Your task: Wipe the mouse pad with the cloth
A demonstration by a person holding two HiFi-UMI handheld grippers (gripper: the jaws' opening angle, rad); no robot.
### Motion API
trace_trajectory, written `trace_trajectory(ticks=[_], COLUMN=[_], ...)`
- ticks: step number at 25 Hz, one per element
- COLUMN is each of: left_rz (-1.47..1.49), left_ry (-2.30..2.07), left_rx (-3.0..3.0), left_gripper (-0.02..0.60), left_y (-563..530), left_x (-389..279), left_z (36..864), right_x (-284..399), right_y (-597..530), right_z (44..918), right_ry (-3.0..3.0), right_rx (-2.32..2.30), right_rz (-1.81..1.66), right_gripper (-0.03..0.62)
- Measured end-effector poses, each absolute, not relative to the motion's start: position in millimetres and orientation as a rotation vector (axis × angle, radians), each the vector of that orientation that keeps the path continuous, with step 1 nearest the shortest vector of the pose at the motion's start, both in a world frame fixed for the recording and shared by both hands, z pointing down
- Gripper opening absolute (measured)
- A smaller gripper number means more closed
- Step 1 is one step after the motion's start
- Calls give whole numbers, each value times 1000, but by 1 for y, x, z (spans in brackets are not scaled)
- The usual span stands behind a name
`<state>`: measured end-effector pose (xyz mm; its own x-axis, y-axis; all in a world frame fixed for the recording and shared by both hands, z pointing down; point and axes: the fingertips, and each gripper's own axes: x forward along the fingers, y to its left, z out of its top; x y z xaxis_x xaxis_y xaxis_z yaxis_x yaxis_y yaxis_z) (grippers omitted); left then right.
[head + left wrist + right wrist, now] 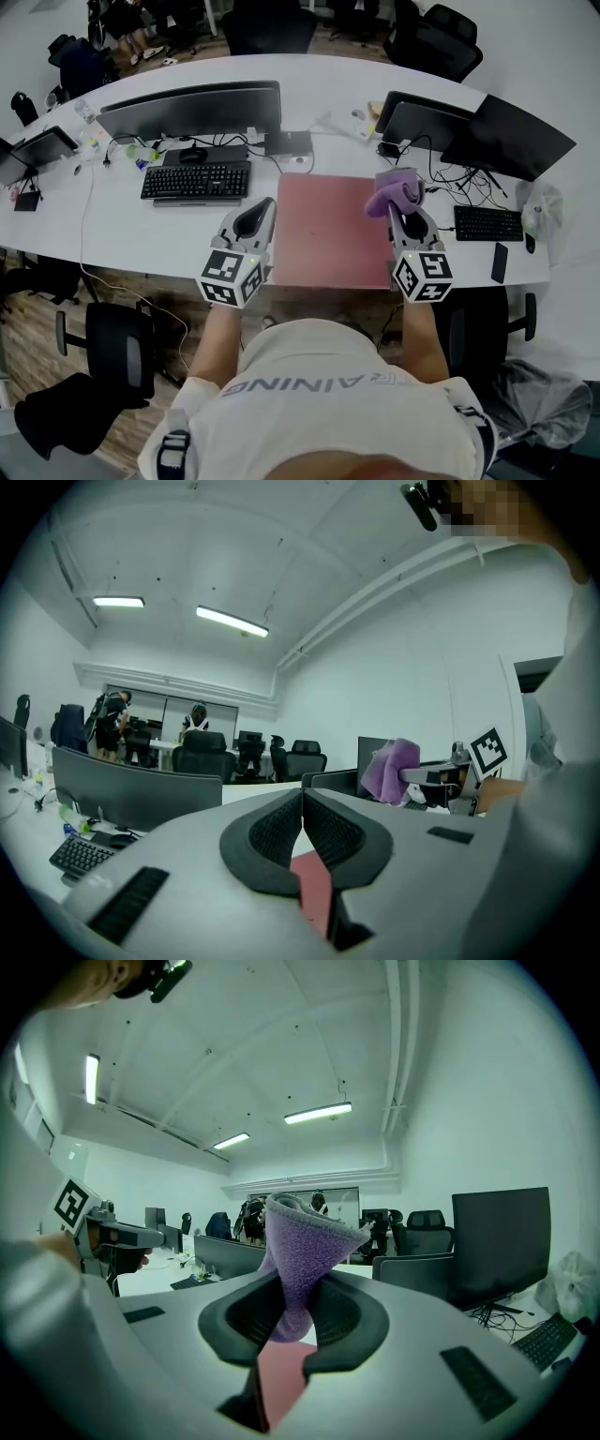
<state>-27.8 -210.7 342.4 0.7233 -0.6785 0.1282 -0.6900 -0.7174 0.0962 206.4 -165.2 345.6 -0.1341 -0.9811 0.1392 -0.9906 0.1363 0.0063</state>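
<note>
**Cloth raised over the pad, wiping stroke not yet laid down**

The right gripper (403, 212) is clamping a purple cloth (397, 190), its jaws pinching the lower folds while the free part is standing up above them (the right gripper view is showing this plainly). The left gripper (262, 212) is carrying nothing, its jaws pressed together, and is hovering at the left edge of the red mouse pad (328, 230). The pad is lying flat on the white desk (112, 234), at its near edge, right of the black keyboard (197, 180). The cloth is hanging over the pad's far right corner.

Judged from this, the step in hand is bringing the cloth to the surface. The next move is calling for lowering the right gripper until cloth meets pad, then sweeping leftward; the left gripper could be steadying the pad's edge.

Whether the cloth is touching the pad cannot be told. Both gripper views are looking across the room, showing only a red sliver below the jaws. The grippers are covering the pad's near corners, and any dirt is too faint to make out.
</note>
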Motion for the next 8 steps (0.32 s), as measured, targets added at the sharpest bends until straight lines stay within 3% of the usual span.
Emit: trace_trajectory(ticks=[8], left_rz=[103], left_ry=[-1115], left_rx=[2780], left_gripper=[32], left_y=[-209], left_x=[-21], left_z=[344], right_x=[213], right_y=[-163], right_z=[352], right_ry=[-2284], right_rx=[1960], right_rz=[144], right_gripper=[89])
